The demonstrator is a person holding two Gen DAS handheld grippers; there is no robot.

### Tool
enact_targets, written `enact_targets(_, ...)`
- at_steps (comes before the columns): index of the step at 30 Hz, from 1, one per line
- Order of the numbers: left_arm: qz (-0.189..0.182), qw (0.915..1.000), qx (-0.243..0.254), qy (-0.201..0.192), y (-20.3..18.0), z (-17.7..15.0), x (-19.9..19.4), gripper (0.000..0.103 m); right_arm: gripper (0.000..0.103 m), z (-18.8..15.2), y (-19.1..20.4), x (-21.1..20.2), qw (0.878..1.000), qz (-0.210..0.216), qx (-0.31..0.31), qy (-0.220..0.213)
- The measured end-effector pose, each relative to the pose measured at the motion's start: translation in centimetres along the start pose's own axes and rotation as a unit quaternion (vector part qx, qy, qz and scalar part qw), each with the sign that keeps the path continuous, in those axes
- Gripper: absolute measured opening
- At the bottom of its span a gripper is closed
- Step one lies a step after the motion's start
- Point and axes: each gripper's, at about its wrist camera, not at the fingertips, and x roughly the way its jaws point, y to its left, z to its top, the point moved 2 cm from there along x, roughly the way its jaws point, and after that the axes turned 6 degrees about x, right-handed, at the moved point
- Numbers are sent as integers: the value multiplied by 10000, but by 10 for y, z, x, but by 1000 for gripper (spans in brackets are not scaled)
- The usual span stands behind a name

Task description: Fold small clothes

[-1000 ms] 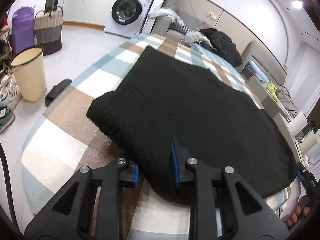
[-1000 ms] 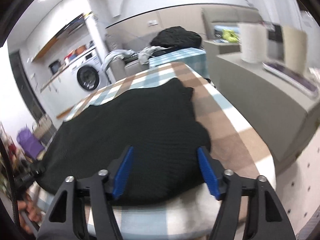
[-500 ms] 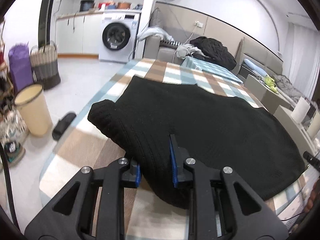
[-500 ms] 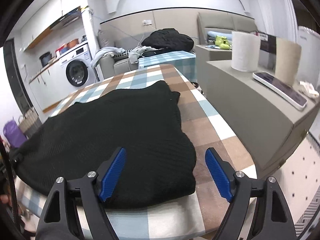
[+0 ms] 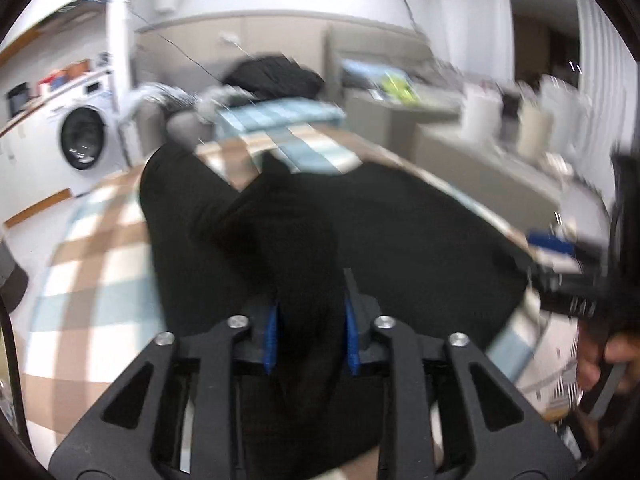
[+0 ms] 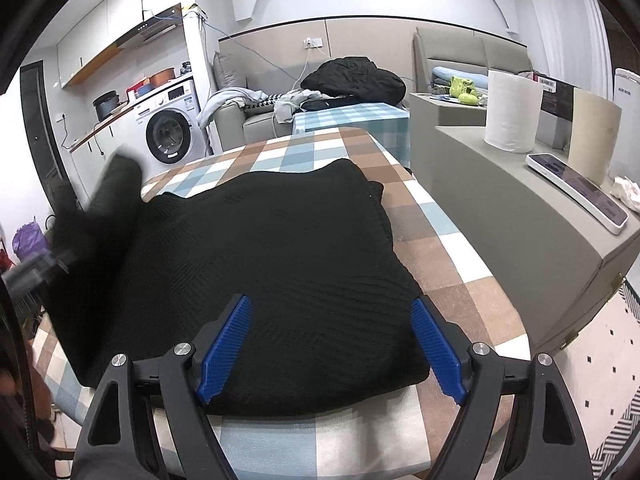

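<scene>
Your left gripper (image 5: 308, 334), fingers easing apart around a lifted fold of the black sweater (image 6: 260, 248) on the checked tabletop (image 6: 444, 240), is mid-fold; your right gripper (image 6: 330, 350) hovers spread, empty; next, lay the fold flat.

Each camera sits just behind its own gripper's fingers and looks forward and downward along them, close over the black sweater (image 6: 256, 248) on the checked table (image 6: 440, 240). The left wrist view, heavily blurred, faces across the table toward the washing machine (image 5: 82, 138) and sofa, with the right gripper (image 5: 560, 256) at its right edge. The right wrist view, sharp, faces the same far wall. Both share sweater, table and washing machine.
</scene>
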Motion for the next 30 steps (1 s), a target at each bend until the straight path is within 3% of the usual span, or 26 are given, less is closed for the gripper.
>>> enact_targets(3,-662,9975,-20,230,-13,-15,4,50,84,2,-3,-1,10000,-26,36,8)
enact_targets(9,-728,9971,-229,85,5,-35,-36,71,84,10,-3,-8,9998,107,153,-81)
enact_targets(13,-382,9971,-653,-71,42,-48,-57,77,84,15,12,-6,9984,548,119,22)
enact_targets(17,-33,9928,-1199,31,86,-63,-58,77,84,13,34,11,9926,1121,147,444)
enact_targets(23,140,9844,-1741,227,126,-84,-53,77,82,3,62,52,9763,1716,499,1221)
enact_targets(26,184,9822,-1850,260,133,-88,-47,77,69,-3,75,69,9694,1899,550,1458)
enact_targets(27,188,9815,-1888,266,135,-89,-47,77,56,-6,76,71,9682,1957,573,1450)
enact_targets(28,184,9810,-1913,267,135,-90,-46,77,35,-6,78,72,9682,2004,580,1378)
enact_targets(29,186,9808,-1921,260,132,-88,-45,77,20,-6,81,73,9668,2061,556,1402)
enact_targets(30,192,9807,-1928,253,131,-87,-44,77,15,-5,83,70,9606,2282,612,1464)
